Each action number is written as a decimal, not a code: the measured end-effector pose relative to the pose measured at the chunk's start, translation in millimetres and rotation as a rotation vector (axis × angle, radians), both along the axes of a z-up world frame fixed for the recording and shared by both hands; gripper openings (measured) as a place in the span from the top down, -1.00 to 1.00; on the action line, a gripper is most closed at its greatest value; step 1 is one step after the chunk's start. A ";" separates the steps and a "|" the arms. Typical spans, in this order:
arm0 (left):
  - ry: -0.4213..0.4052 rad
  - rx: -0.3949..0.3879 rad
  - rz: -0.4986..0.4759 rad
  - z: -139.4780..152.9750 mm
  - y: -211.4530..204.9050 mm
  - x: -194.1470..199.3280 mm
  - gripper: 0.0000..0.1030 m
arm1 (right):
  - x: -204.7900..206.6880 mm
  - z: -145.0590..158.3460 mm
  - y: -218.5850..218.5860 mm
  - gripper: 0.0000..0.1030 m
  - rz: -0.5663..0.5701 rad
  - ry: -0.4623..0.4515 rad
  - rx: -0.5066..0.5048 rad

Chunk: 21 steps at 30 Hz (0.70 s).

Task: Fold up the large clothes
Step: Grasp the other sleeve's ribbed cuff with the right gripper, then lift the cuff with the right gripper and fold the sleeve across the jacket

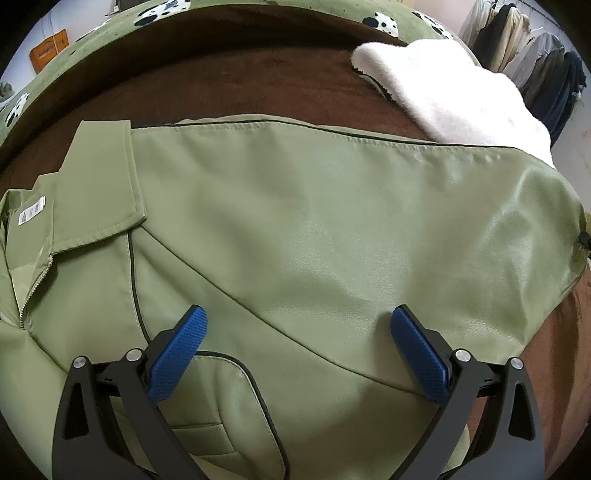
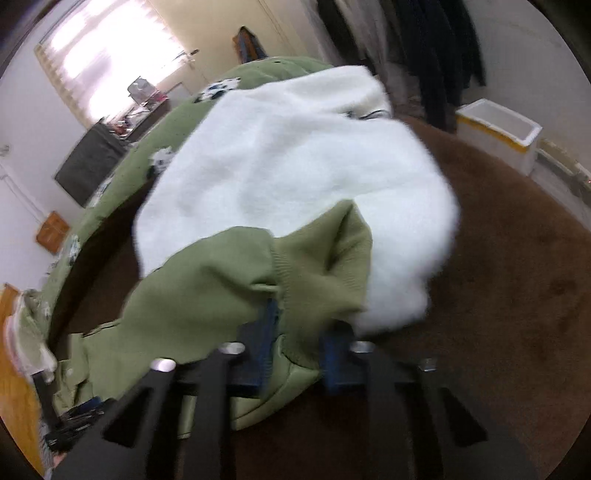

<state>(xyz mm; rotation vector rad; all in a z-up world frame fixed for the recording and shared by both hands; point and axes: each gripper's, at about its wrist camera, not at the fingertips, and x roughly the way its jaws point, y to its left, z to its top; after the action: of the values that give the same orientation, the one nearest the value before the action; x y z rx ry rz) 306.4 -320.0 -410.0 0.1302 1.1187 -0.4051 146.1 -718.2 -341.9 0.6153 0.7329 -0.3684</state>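
An olive-green leather-look jacket lies spread on a brown bed cover, collar and zipper at the left, a pocket near the bottom. My left gripper is open just above the jacket, its blue pads apart and holding nothing. My right gripper is shut on the jacket's ribbed green cuff or hem, with the fabric bunched between the blue pads and lifted over the bed. The right wrist view is blurred by motion.
A fluffy white garment lies folded at the far right of the bed; it also shows in the right wrist view. A green spotted blanket edges the bed. Dark clothes hang behind; a white box stands on the floor.
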 end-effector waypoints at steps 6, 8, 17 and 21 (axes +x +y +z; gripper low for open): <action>0.004 0.010 -0.007 0.1 -1.6 3.3 -0.88 | -3.4 29.4 18.4 0.71 0.001 -0.020 -0.064; 0.008 0.018 -0.012 0.6 -2.1 5.4 -0.88 | -3.9 40.5 25.6 0.72 0.011 -0.032 -0.073; -0.019 0.018 -0.045 21.4 -3.3 6.4 -0.87 | -5.6 122.7 83.6 0.75 0.116 -0.132 -0.163; -0.051 -0.010 -0.050 54.3 10.7 -0.4 -0.87 | 1.4 162.8 130.1 0.75 0.223 -0.168 -0.199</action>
<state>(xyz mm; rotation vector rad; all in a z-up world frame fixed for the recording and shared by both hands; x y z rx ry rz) 306.0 -309.3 -355.7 0.1588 1.0647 -0.4500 147.5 -588.1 -179.1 0.3669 0.5884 -0.1781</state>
